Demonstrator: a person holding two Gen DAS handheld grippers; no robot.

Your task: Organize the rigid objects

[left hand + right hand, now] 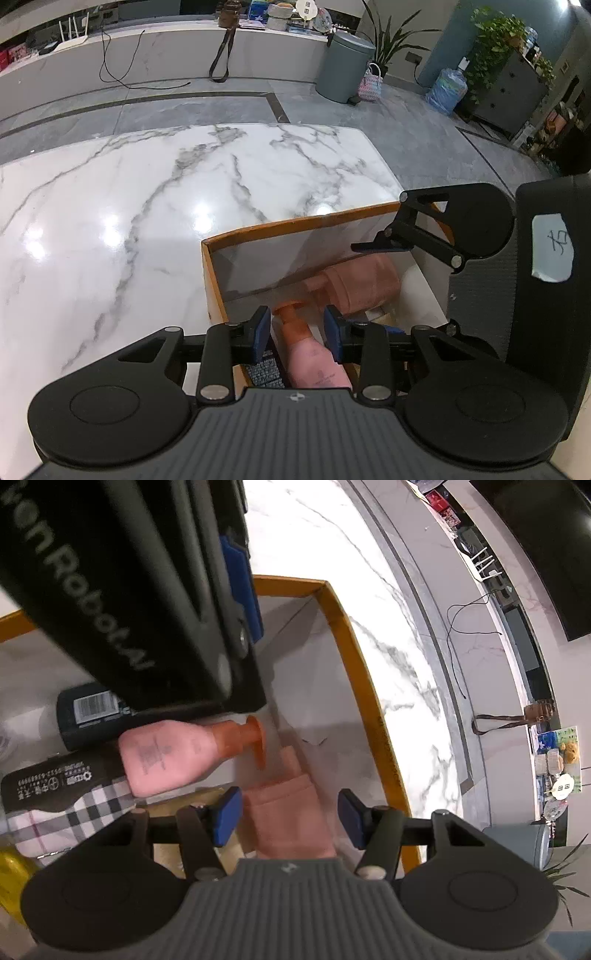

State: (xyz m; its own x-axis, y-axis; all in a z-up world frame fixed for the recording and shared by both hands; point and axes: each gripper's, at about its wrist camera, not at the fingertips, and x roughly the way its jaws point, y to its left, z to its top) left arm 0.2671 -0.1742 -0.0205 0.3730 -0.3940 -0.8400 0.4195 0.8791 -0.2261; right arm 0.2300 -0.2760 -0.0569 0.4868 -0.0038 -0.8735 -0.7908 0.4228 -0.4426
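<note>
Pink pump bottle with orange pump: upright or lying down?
Lying down: the pink pump bottle rests on its side inside the wooden-rimmed box, orange pump pointing sideways.

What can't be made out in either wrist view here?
- Pink pump bottle: base hidden by the left gripper, left view.
- Dark box: partly covered by the other gripper's body, right view.
- Peach container: blurred, lower end hidden behind the right gripper.

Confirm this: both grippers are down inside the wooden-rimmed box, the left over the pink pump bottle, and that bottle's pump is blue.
Not quite: the pink pump bottle has an orange pump, as the right wrist view shows. The left gripper does straddle it inside the wooden-rimmed box.
</note>
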